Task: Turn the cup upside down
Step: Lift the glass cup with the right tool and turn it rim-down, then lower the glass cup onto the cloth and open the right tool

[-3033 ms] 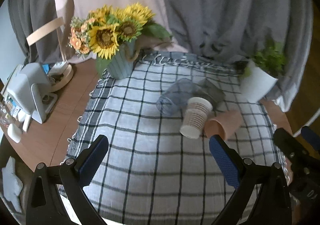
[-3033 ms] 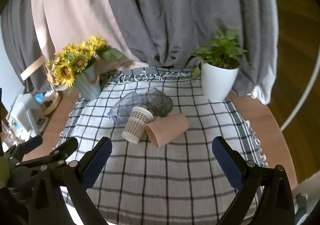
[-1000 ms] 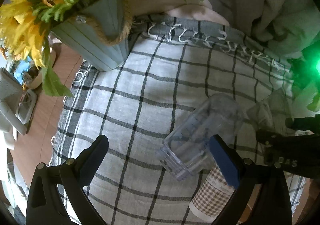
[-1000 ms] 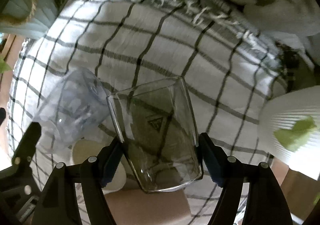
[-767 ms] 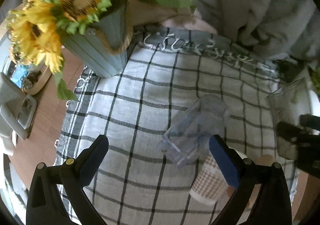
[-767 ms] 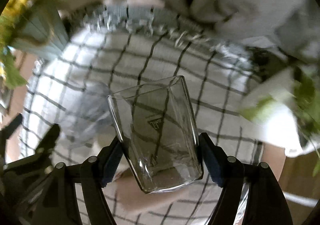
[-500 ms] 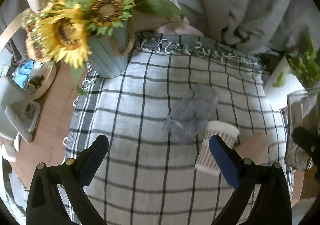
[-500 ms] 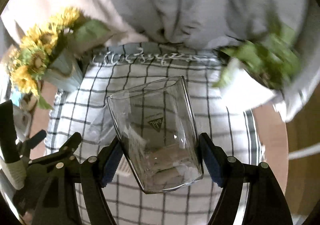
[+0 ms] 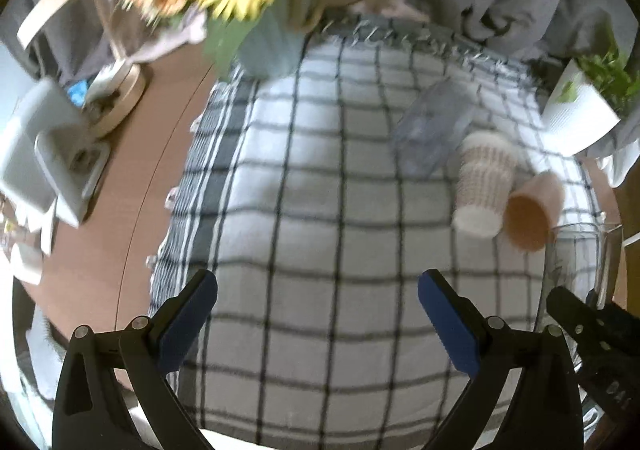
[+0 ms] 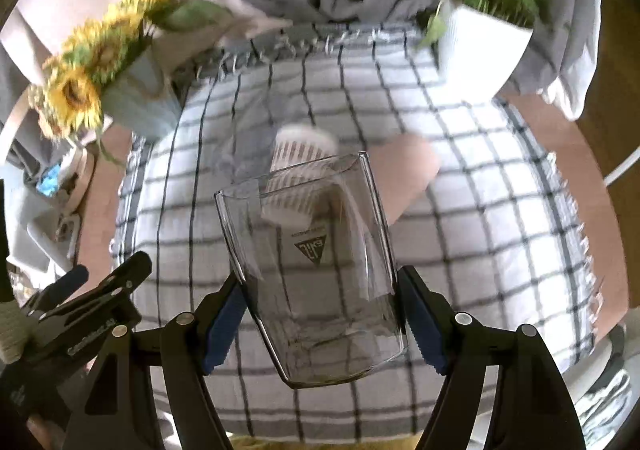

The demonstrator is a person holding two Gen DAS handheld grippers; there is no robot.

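My right gripper (image 10: 320, 314) is shut on a clear glass cup (image 10: 312, 270) and holds it above the checked cloth (image 10: 480, 209), its mouth pointing away from the camera. The glass cup also shows at the right edge of the left wrist view (image 9: 576, 274). My left gripper (image 9: 316, 314) is open and empty above the near part of the cloth (image 9: 312, 209). A bluish clear plastic cup (image 9: 432, 129), a patterned paper cup (image 9: 482, 185) and a tan paper cup (image 9: 532, 209) lie on their sides on the cloth.
A vase of sunflowers (image 9: 264, 37) stands at the cloth's back left. A white pot with a green plant (image 10: 480, 33) stands at the back right. White devices (image 9: 44, 145) sit on the wooden table (image 9: 132, 177) to the left. Curtains hang behind.
Both grippers have pulled back and up from the cups. The right gripper has lifted the glass cup off the cloth and carried it toward the near side.
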